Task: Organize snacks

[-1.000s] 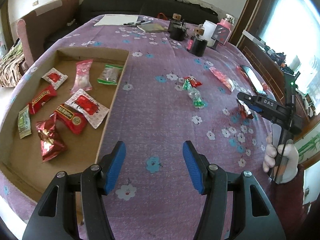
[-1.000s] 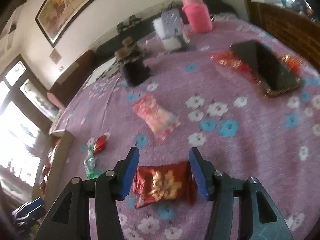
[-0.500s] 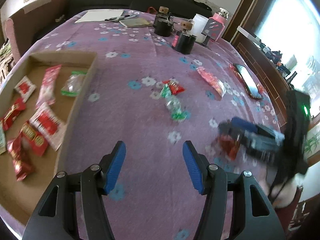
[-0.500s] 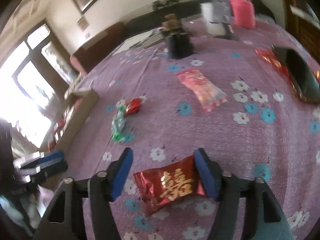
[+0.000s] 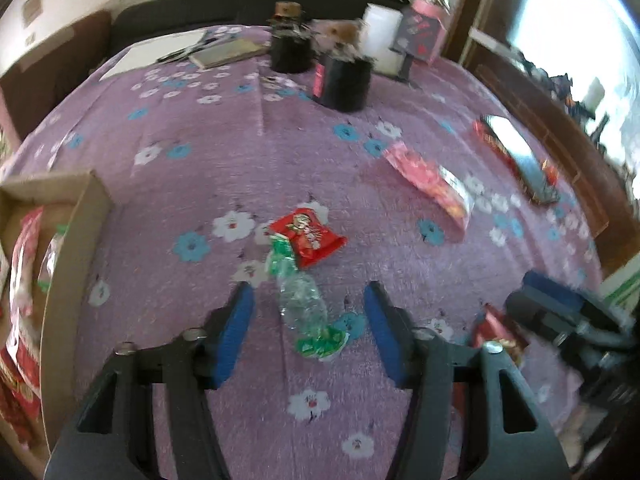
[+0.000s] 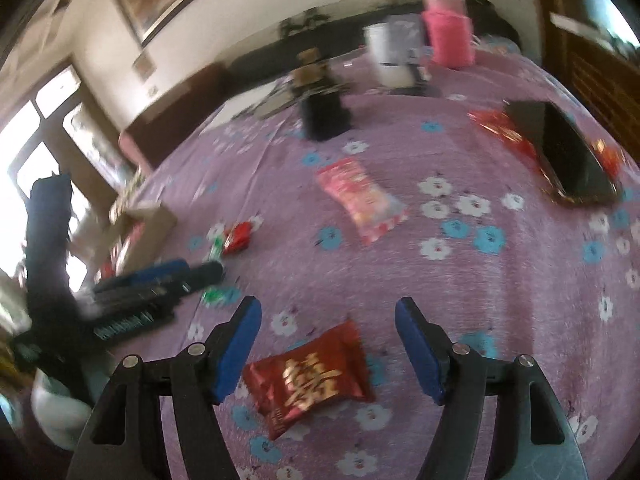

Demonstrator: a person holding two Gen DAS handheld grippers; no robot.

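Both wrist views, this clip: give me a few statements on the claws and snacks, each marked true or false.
1. The right claw is open around a red packet with gold lettering. True.
2. The left claw is shut on the clear candy. False: it is open, the candy lying on the cloth between its fingers.
3. A cardboard box with snacks inside sits left of the left claw. True.
4. The pink packet is inside the box. False: it lies on the purple cloth.
5. A phone lies on the cloth. True.
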